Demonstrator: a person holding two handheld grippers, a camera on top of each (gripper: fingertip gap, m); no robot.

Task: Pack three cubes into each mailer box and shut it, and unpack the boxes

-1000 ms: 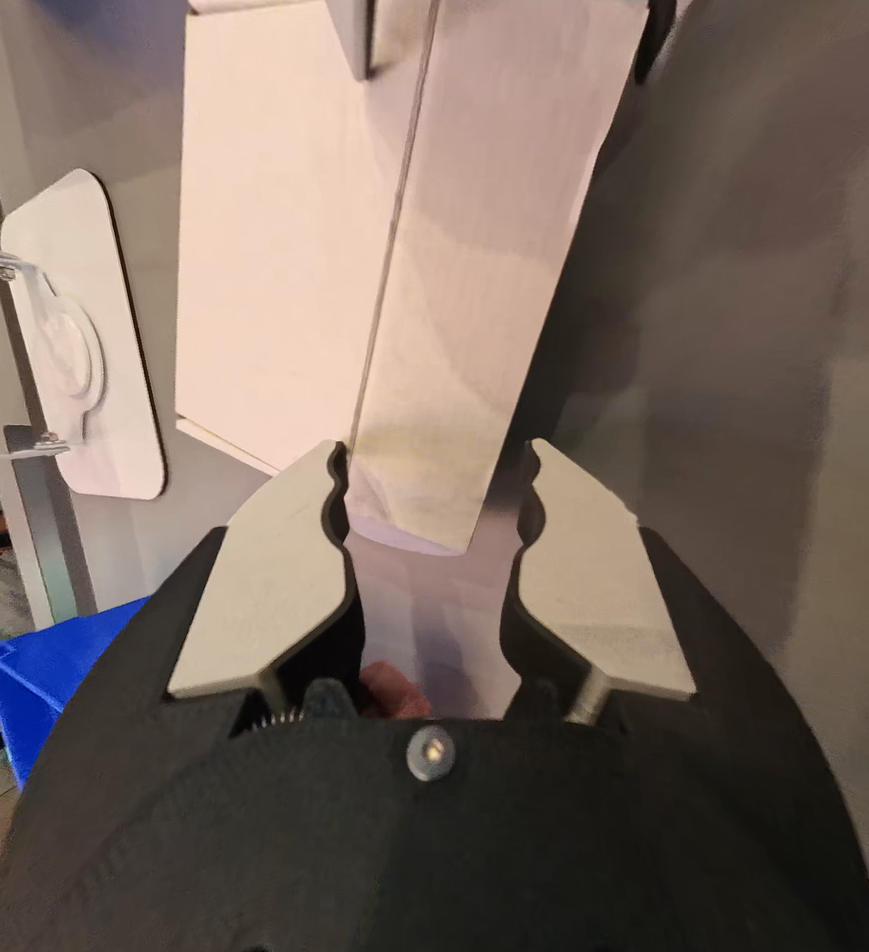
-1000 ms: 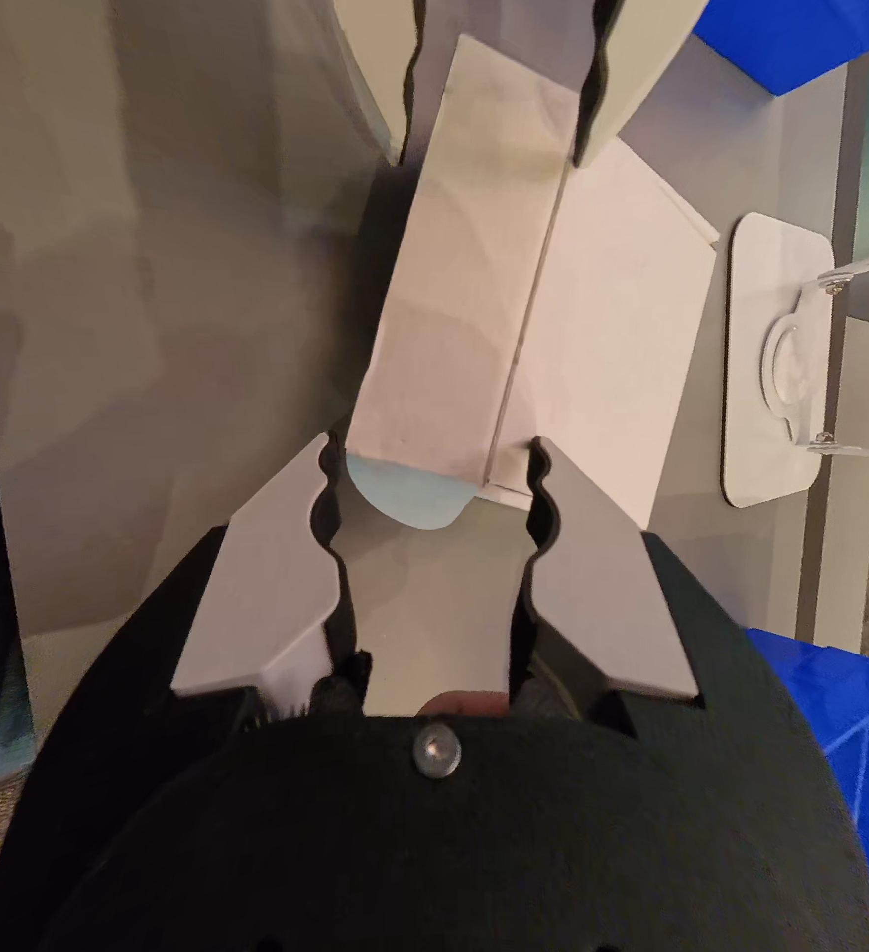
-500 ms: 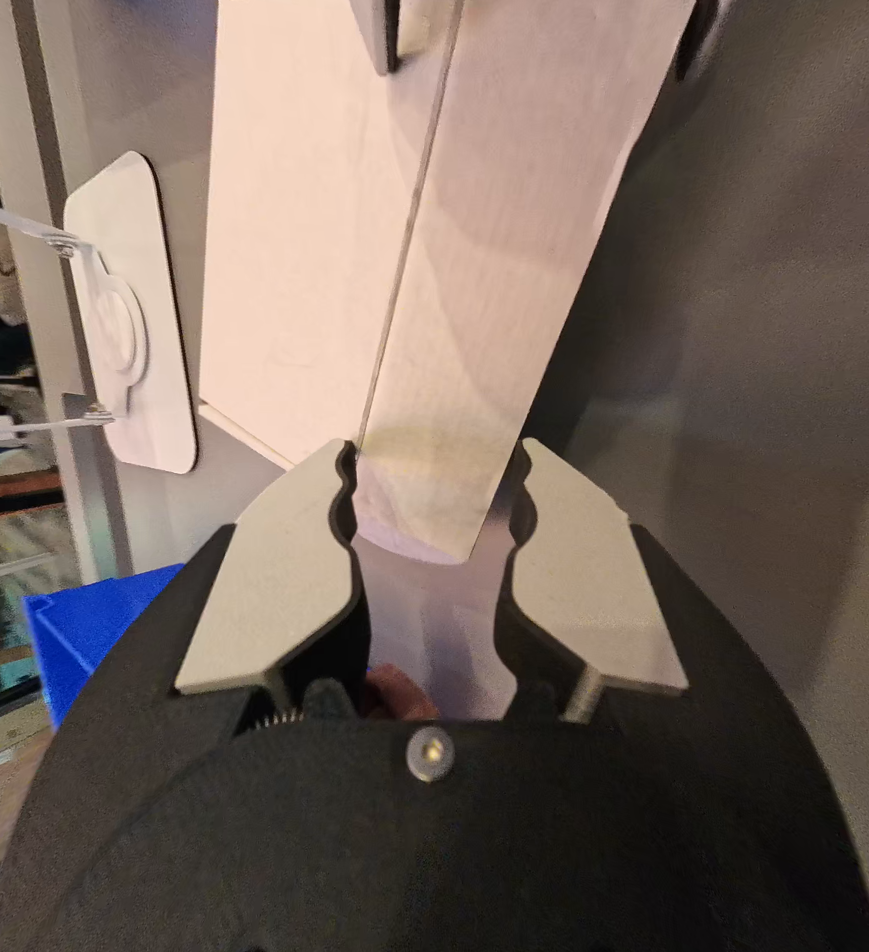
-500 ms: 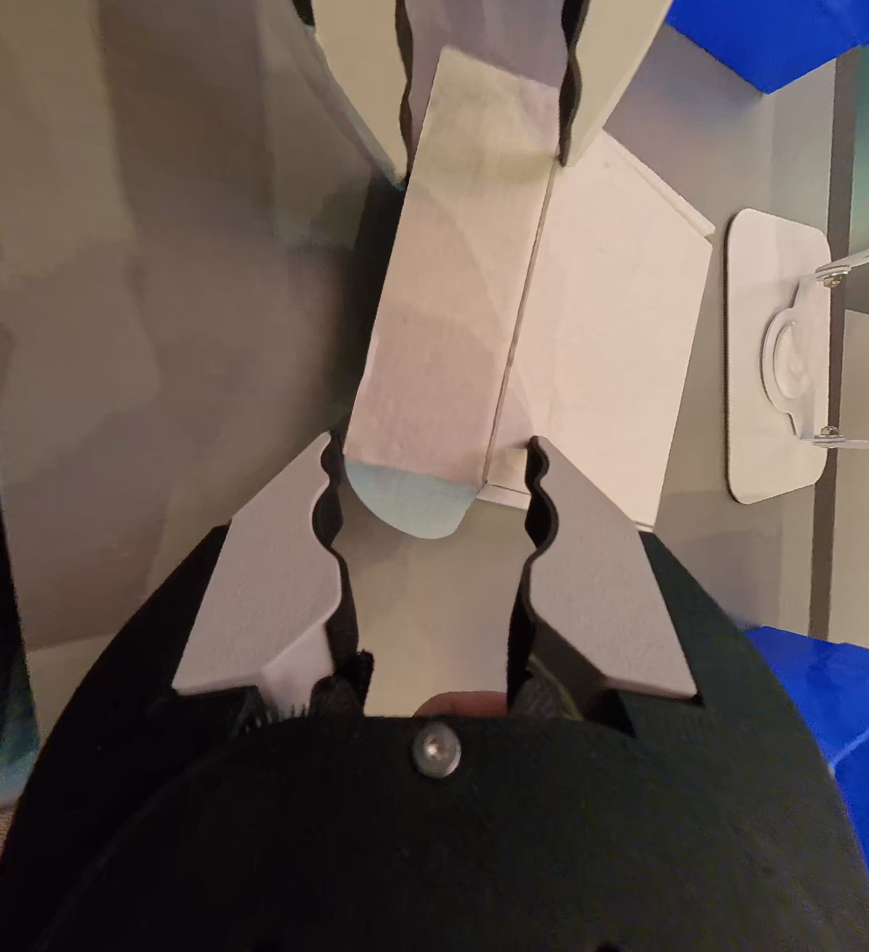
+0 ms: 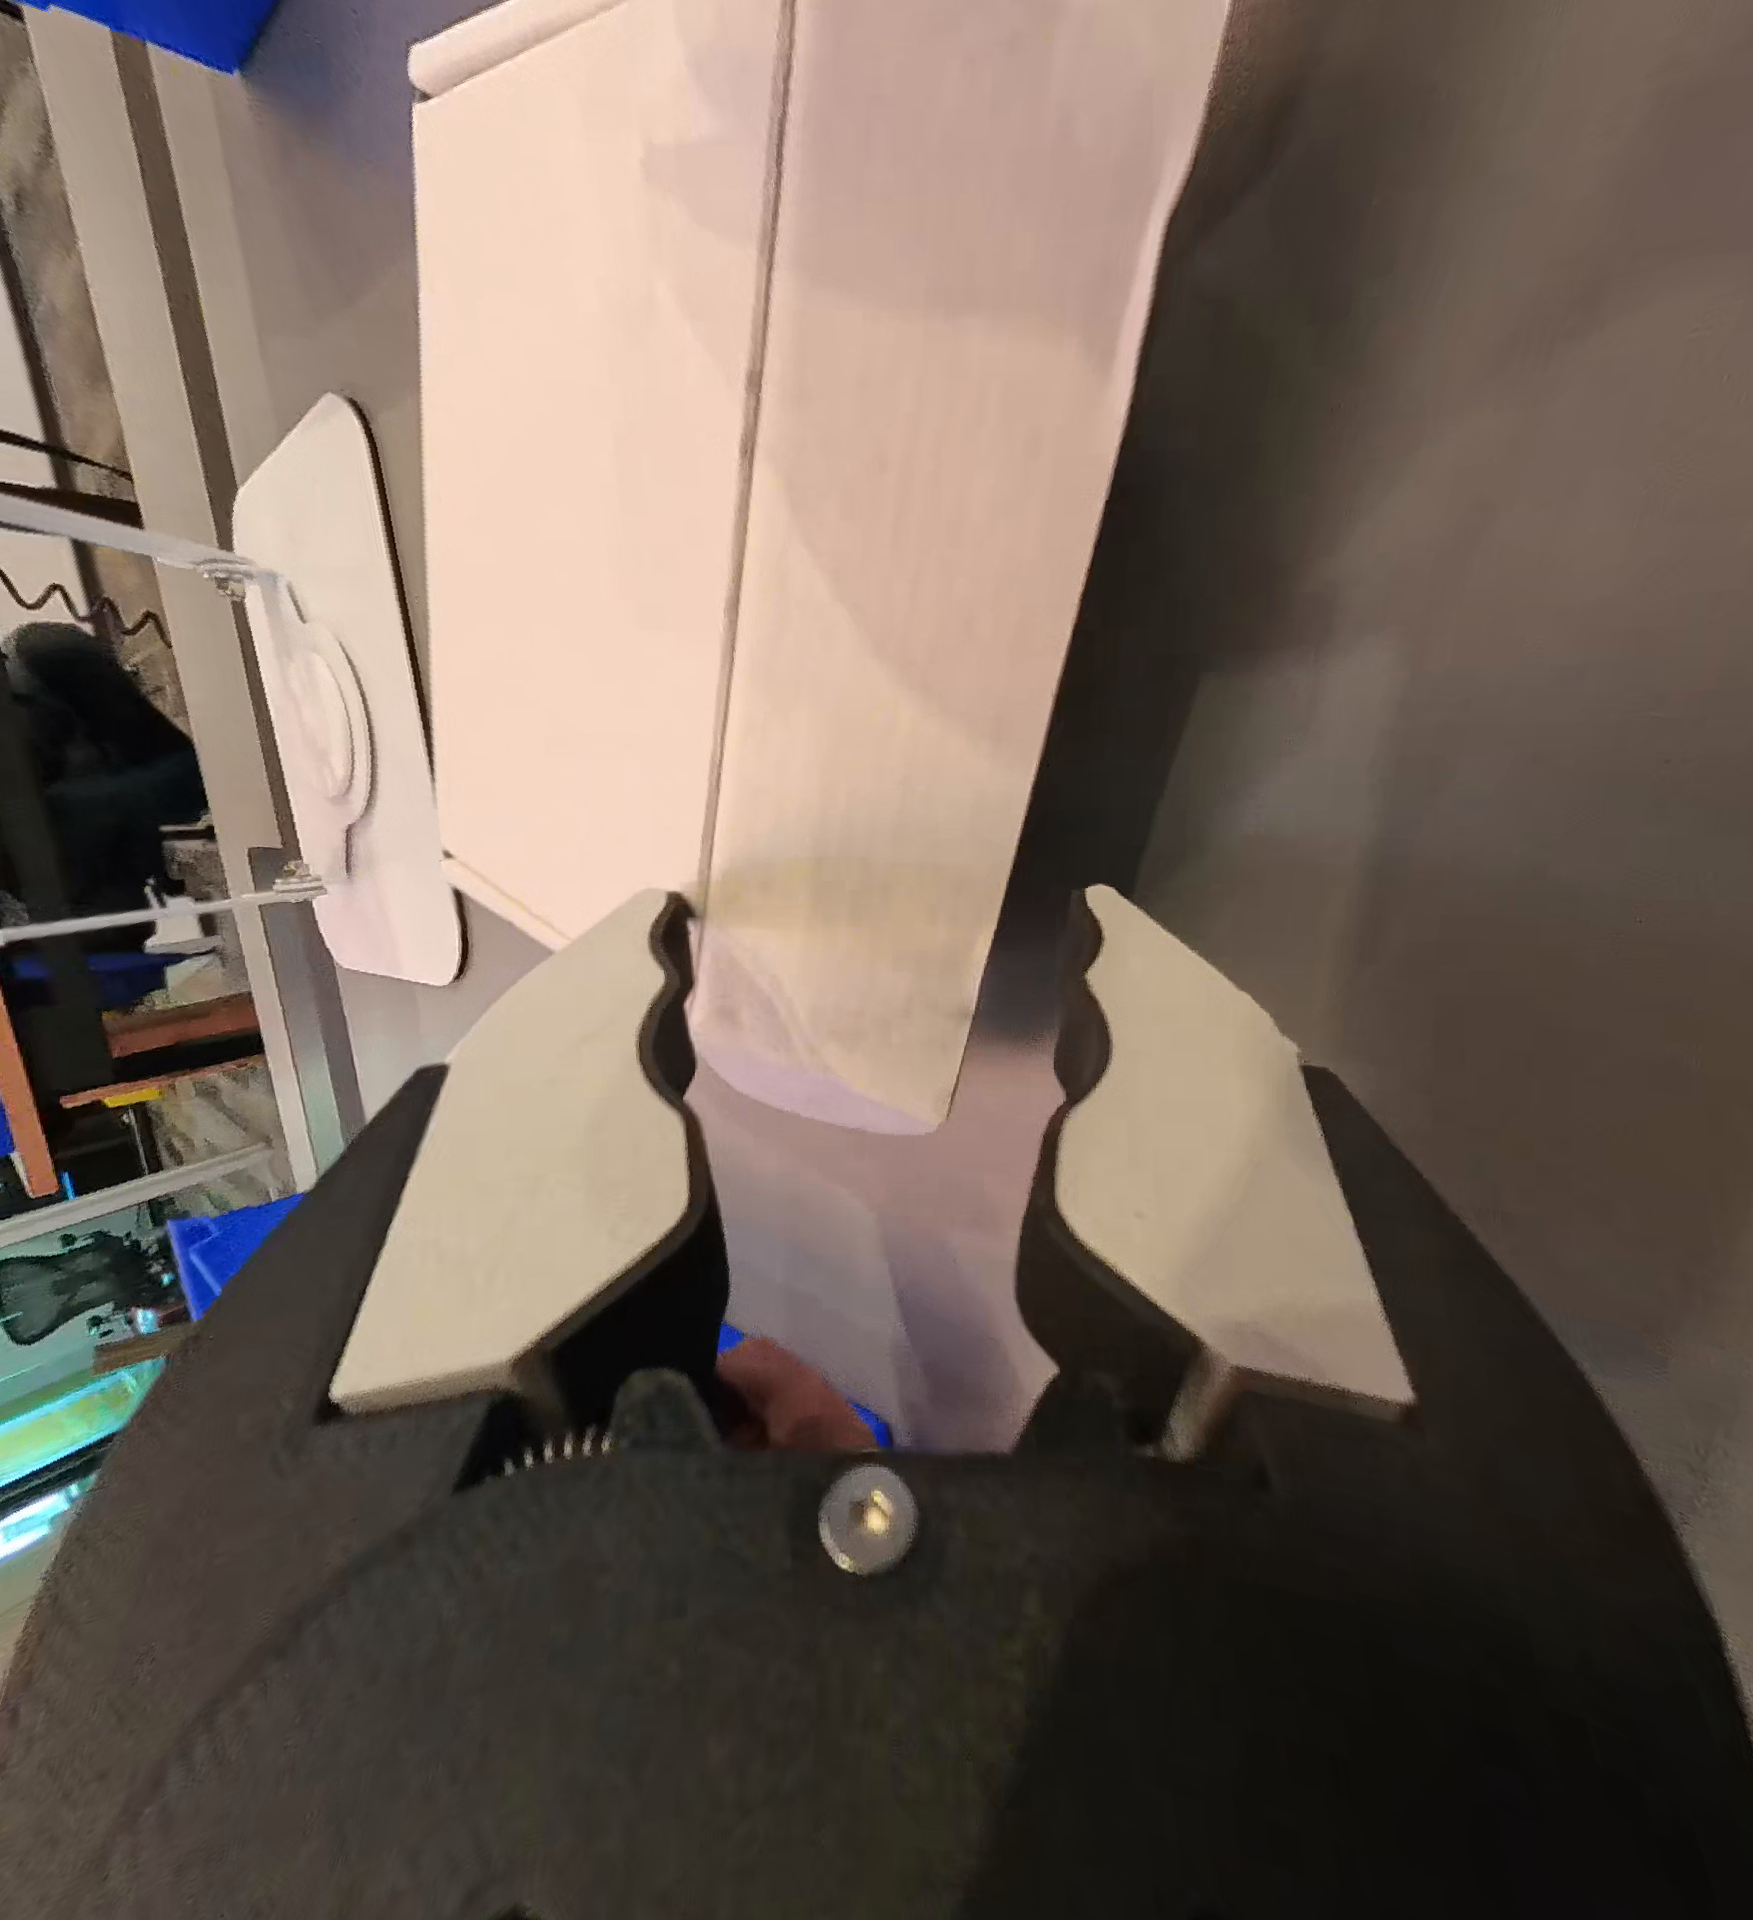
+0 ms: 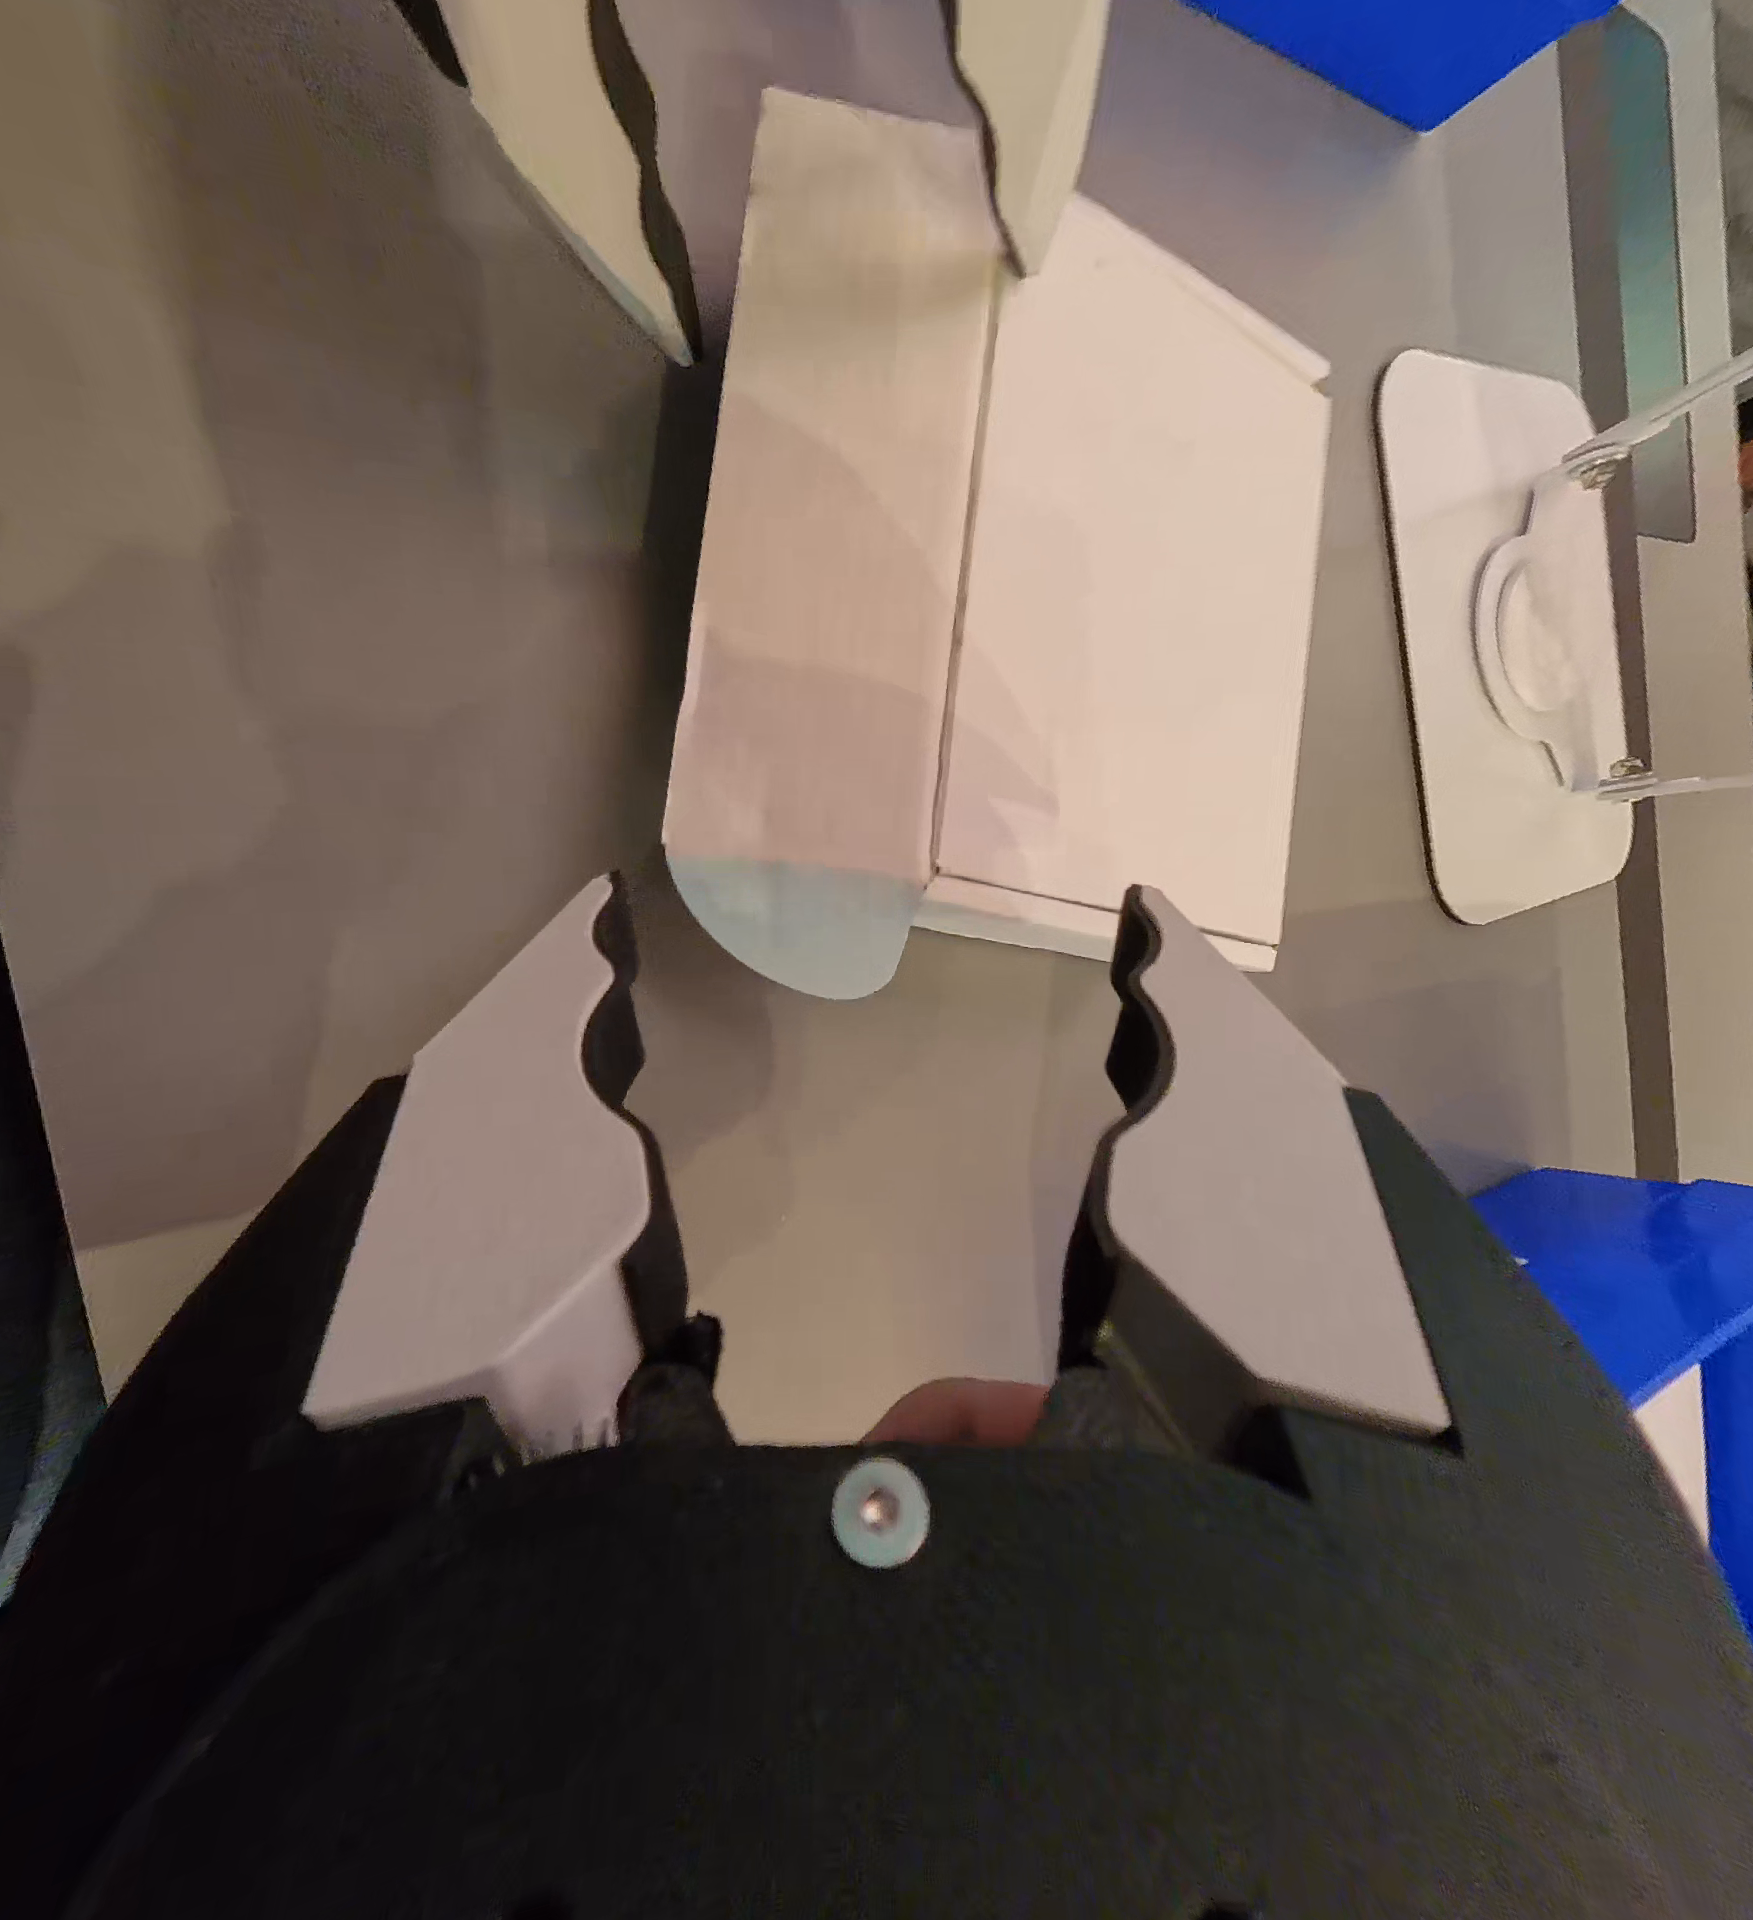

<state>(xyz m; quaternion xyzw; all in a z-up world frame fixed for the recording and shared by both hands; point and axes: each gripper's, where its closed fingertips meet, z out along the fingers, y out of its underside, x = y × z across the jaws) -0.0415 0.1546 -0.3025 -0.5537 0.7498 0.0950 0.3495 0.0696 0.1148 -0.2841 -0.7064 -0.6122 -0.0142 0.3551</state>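
**Right gripper backing off the flap**

The white mailer box [image 6: 1132, 623] is lying on the grey table [image 6: 280, 623], lid down, with its front flap [image 6: 830, 540] angled out and the rounded ear [image 6: 799, 925] of that flap pointing at the right gripper [image 6: 872, 977]. A second ago this ear was sitting between the right fingertips; now it is just clear of them, so the right gripper is pulling back, jaws spread and holding nothing. The left gripper [image 5: 877, 987] is staying at the far end, jaws spread either side of the flap's other ear [image 5: 830, 1081], not pinching it. A white pad [image 6: 1495, 665] is lying just beside the box, blue bins [image 6: 1682, 1299] near the table edge. No cubes are in view. Judging by this, the flap is not yet tucked, so shutting the box is unfinished.
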